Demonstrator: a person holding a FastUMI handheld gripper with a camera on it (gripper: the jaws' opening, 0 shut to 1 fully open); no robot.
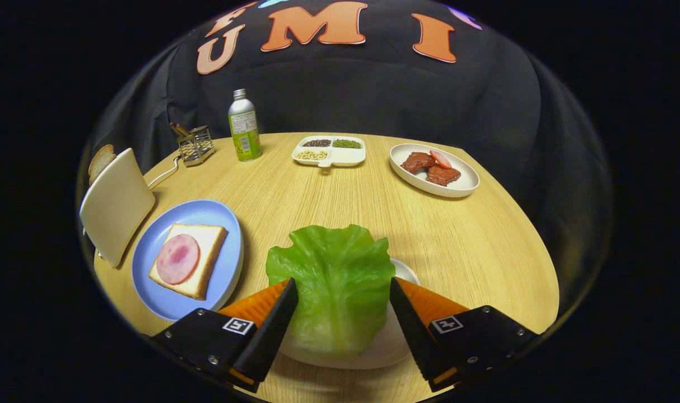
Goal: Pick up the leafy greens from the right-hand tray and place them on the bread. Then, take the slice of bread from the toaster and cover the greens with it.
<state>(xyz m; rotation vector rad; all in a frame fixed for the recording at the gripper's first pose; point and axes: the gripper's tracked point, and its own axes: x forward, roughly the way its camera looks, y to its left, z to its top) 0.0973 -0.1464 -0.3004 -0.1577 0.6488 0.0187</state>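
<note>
A green lettuce leaf (334, 263) lies on a white tray (385, 347) right between my fingers. My gripper (343, 285) is open and straddles the leaf, one fingertip at each of its side edges; I cannot tell whether they touch it. To the left sits a blue plate (149, 291) with a slice of bread (205, 240) topped by a round ham slice (177, 258). Beyond that plate stands a cream toaster (116, 204) with a slice of bread (101, 160) sticking out of its top.
At the far side of the round wooden table stand a green bottle (244, 127), a small wire rack (196, 145), a white divided dish (340, 159) of beans and a white plate (457, 187) with meat pieces. A cord runs from the toaster.
</note>
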